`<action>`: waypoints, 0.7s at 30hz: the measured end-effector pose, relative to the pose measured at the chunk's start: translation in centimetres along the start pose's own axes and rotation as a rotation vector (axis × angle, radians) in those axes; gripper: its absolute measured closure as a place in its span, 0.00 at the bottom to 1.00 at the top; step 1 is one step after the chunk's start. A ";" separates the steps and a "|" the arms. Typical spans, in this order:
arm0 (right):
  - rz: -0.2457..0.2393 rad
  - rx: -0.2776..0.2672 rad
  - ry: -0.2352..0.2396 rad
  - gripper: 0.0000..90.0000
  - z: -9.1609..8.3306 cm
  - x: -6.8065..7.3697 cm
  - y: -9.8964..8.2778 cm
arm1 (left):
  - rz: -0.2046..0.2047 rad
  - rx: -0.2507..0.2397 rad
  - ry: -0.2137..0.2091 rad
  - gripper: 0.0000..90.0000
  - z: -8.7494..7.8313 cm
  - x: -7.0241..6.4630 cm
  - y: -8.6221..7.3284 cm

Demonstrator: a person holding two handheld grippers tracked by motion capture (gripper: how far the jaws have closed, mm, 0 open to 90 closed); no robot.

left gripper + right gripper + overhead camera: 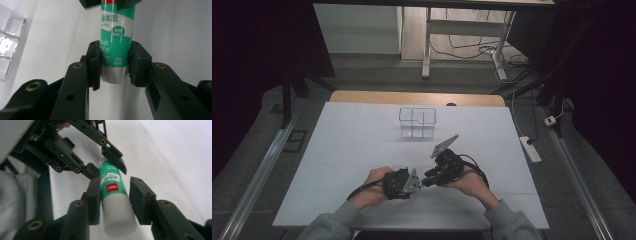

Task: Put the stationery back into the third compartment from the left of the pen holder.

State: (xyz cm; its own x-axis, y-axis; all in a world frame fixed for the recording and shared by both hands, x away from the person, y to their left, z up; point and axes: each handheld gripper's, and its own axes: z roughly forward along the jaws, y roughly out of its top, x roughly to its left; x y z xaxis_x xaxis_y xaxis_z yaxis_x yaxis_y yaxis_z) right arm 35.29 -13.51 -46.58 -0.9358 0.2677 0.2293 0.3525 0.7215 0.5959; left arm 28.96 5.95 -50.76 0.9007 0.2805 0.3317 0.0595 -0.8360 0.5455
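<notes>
over white table (362, 145), left claw (115, 66) pinches glue stick (116, 37); right claw (113, 197) spread around its cap.

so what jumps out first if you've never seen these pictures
A green and white glue stick with a white cap spans between the two grippers near the table's front edge. The left gripper clamps its silver base end; the right gripper sits around the cap end with a gap on one side. Farther back on the white table stands a clear plastic organiser box.

lab: dark curtains (257, 45), floor cables (472, 50), desk frame (428, 45)
</notes>
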 end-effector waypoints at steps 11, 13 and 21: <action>0.002 -0.286 -0.171 0.45 -2.9 -0.7 -0.8 | -0.222 -0.082 0.057 0.72 -1.2 2.4 -1.6; 0.002 -0.311 -0.174 0.44 -3.0 -0.7 -1.0 | -0.243 -0.095 0.062 0.72 -1.3 2.6 -1.8; -0.003 -0.397 -0.224 0.42 -3.4 -0.6 -1.8 | -0.337 -0.177 0.077 0.72 -2.1 3.5 -2.6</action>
State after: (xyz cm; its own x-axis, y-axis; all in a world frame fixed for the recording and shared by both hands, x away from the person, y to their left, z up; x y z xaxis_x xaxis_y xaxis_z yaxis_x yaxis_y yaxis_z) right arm 35.30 -17.12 -45.16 -0.8997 0.4288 0.0815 0.2841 0.4336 0.8551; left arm 31.04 10.10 -49.42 0.8080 0.5658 0.1642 0.2655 -0.5984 0.7559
